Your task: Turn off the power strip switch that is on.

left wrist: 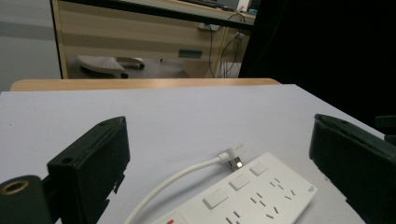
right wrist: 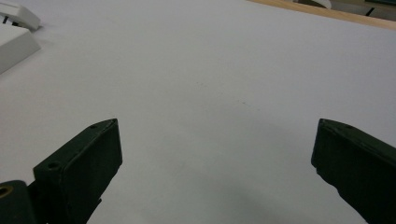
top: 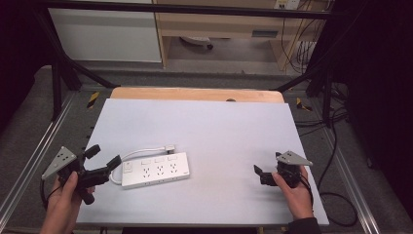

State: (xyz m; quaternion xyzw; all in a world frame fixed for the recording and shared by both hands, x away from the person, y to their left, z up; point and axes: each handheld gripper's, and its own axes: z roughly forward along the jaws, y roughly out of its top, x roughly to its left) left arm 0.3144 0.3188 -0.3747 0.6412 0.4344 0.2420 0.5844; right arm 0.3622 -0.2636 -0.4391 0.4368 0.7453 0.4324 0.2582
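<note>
Two tongs are spread and empty: left tongs (top: 104,157) just beside the white power strip (top: 156,170) on the worktop (top: 219,131), right tongs (top: 259,174) well apart, so approach squarely and low.

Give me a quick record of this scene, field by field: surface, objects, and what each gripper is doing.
surface: pale grey mat over a wooden table
object: white power strip, lying flat, left of centre
cord: white cable loops behind the strip, plug lying on the mat
left gripper: open, empty, beside the strip's switch end
right gripper: open, empty, over bare mat
</note>
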